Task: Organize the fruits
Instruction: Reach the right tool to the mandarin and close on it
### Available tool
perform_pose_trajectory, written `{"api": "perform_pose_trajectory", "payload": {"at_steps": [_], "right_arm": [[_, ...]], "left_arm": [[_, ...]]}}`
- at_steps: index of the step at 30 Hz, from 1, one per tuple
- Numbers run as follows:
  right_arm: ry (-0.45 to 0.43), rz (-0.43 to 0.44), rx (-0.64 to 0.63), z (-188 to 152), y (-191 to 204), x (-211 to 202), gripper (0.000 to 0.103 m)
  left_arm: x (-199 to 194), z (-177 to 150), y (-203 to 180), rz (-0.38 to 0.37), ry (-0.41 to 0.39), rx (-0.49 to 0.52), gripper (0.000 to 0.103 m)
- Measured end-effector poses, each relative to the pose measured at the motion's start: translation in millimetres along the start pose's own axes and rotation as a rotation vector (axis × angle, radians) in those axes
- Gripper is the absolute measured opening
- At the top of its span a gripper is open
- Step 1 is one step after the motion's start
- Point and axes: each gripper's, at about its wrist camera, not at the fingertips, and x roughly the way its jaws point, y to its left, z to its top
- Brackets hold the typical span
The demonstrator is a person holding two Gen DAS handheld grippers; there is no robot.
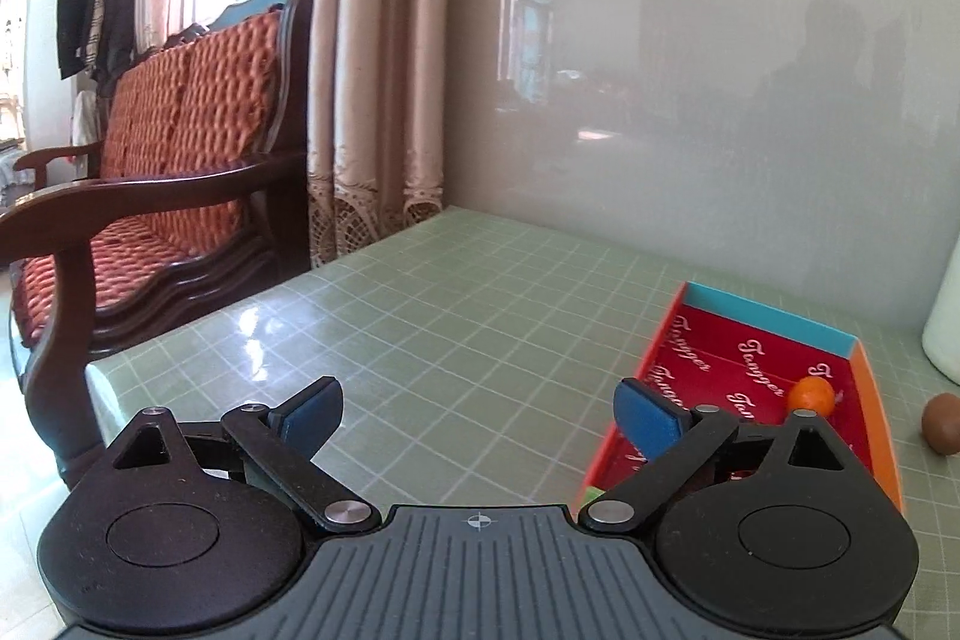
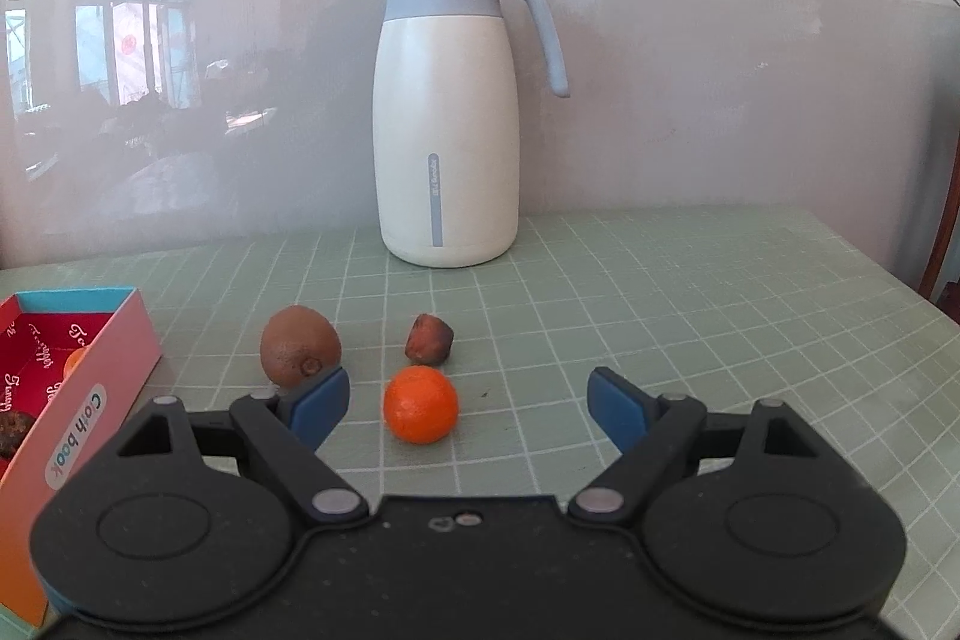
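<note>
Box [image 2: 90, 394] holds small orange [image 1: 811, 394] + dark fruit [image 2: 11, 433]; kiwi [image 2: 300, 355], orange [image 2: 421, 412], dark piece [image 2: 429, 338] on worktop [image 2: 660, 316] right of box, unsorted. Left gripper [image 1: 480, 409], right gripper [image 2: 468, 409] both apart, empty

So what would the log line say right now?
right gripper open, near orange | left gripper open, empty | kiwi on table | box holds one orange

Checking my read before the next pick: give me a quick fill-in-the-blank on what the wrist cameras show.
1. The right gripper is ____, with the orange on the mat between its fingers.
2. The brown kiwi lies to the ____ of the orange.
3. The tall jug stands ____ the loose fruit.
4. The box already holds a small ____ fruit.

Missing words: open; left; behind; orange
</note>
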Motion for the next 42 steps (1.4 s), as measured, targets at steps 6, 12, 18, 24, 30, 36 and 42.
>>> {"api": "perform_pose_trajectory", "payload": {"at_steps": [6, 12, 18, 24, 30, 36, 42], "right_arm": [[0.03, -0.009, 0.025, -1, 1, 10, 0.086], [0.053, -0.008, 0.034, -2, 4, 21, 0.084], [0.084, 0.002, 0.003, -2, 17, 34, 0.078], [0.116, -0.023, -0.019, -3, 26, 48, 0.076], [0.149, -0.039, -0.032, -5, 28, 59, 0.075], [0.175, -0.036, -0.064, -5, 33, 71, 0.054], [0.18, -0.02, -0.064, -7, 34, 70, 0.05]], "left_arm": [[3, -1, 25, 0.081, -0.021, -0.033, 0.102], [9, -1, 51, 0.118, -0.007, -0.094, 0.103], [14, -3, 66, 0.145, 0.01, -0.128, 0.103], [16, -5, 80, 0.168, 0.018, -0.15, 0.103], [17, -7, 87, 0.181, 0.026, -0.159, 0.103], [17, -7, 86, 0.18, 0.027, -0.151, 0.103], [18, -6, 85, 0.179, 0.032, -0.151, 0.103]]}}
